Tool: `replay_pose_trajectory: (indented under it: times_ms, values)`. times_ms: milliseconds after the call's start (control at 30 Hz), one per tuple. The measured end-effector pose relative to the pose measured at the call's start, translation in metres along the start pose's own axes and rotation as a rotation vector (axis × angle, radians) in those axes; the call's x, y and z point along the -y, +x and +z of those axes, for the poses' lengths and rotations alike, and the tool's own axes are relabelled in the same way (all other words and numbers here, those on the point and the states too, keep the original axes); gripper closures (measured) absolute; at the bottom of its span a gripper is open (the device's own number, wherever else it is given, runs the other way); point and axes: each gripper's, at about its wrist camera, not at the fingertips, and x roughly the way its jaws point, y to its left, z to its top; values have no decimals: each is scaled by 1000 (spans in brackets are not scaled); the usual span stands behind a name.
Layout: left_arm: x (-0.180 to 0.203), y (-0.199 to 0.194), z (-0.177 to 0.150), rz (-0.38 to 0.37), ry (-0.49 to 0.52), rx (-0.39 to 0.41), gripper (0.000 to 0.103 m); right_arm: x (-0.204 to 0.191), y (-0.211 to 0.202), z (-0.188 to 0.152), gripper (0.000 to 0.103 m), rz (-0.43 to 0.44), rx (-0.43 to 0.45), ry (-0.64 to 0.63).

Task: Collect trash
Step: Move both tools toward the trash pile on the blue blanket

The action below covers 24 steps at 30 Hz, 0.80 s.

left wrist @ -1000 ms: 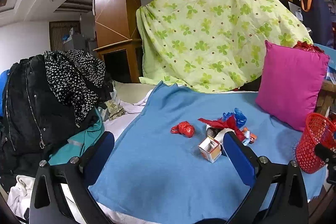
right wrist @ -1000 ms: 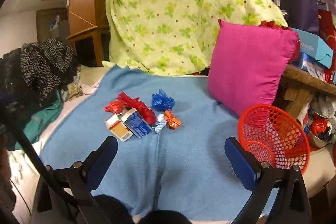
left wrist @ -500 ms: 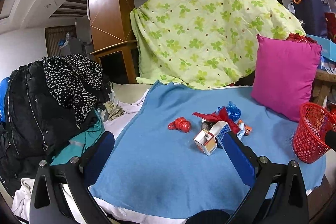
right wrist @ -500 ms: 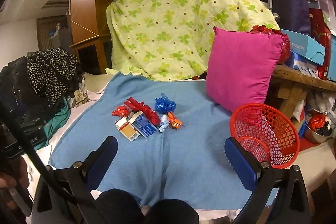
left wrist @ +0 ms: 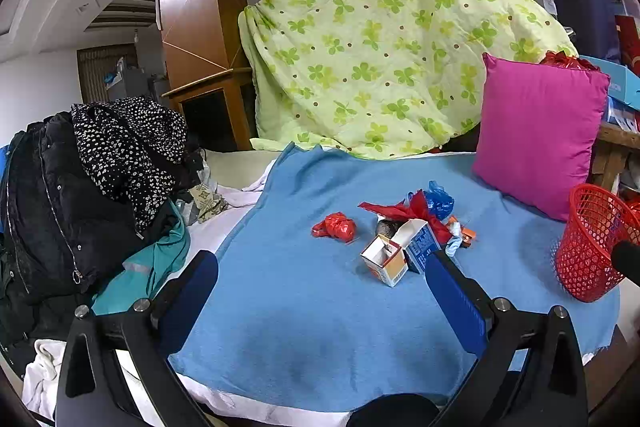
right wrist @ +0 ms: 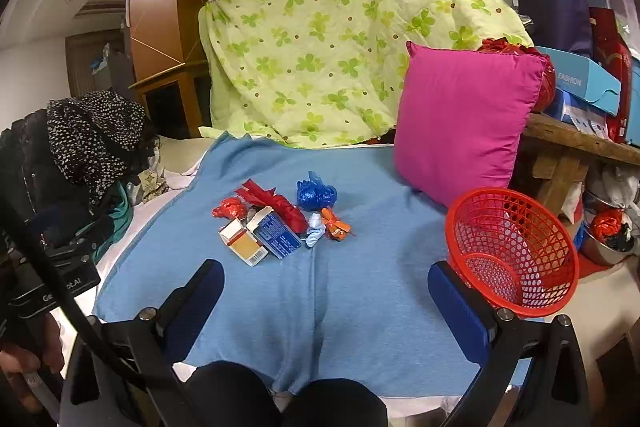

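We see a blue blanket (right wrist: 360, 291) spread over the bed, a magenta cushion (right wrist: 460, 123) at its right and a red mesh basket (right wrist: 516, 247) just in front of that. Mid-blanket lies the trash: two small cartons (right wrist: 256, 239), a red wrapper (right wrist: 280, 205), blue (right wrist: 314, 195) and red (left wrist: 336, 227) plastic wads. Our left gripper (left wrist: 320, 291) and right gripper (right wrist: 326, 291) hover wide apart, jaws empty.

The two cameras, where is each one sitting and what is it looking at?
Left wrist: sits on the left gripper, facing the trash pile on the blue blanket; its own open fingers show.
Right wrist: sits on the right gripper, facing the same trash; its open fingers and a hand show.
Both share trash, basket, pillow.
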Motion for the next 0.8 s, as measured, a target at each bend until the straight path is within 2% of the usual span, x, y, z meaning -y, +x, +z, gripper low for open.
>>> replay_pose_trajectory:
  times_ms: [800]
  values:
    - [0, 4, -3, -14, 3, -16, 0, -9, 5, -2, 0, -6, -12, 5]
